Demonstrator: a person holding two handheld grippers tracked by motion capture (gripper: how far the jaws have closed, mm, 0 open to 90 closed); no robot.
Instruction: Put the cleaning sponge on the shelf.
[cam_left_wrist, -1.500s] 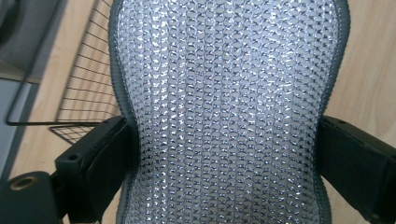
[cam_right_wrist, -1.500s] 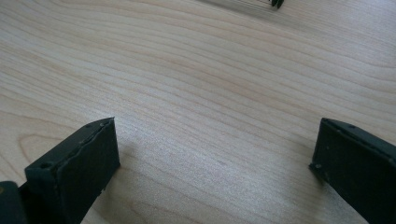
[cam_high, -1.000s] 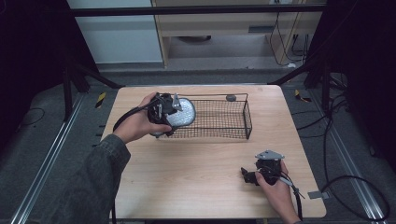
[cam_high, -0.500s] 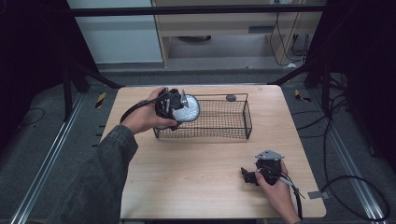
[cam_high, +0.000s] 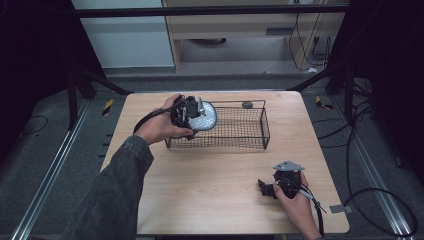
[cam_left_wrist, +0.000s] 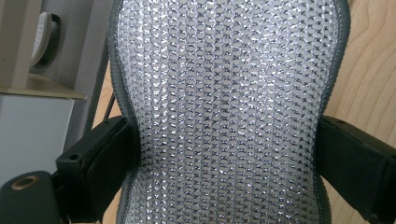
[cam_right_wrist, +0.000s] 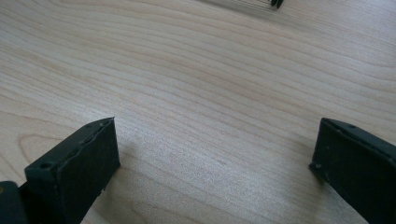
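Left tongs (cam_high: 196, 111) clamping silver mesh pad (cam_left_wrist: 224, 107) over wire basket (cam_high: 250, 145) left end, small dark object (cam_high: 247, 105) behind, right tongs (cam_right_wrist: 215, 163) open on table (cam_high: 210, 185)

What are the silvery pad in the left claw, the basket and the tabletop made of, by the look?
Silvery pad: looks like woven or quilted metallic fabric, a glinting textured grid with a grey stitched border; possibly a heat-resistant mat.
Basket: thin black wire mesh, probably coated metal; open grid you can see through.
Tabletop: light wood or wood-look laminate, matte, with visible grain lines.
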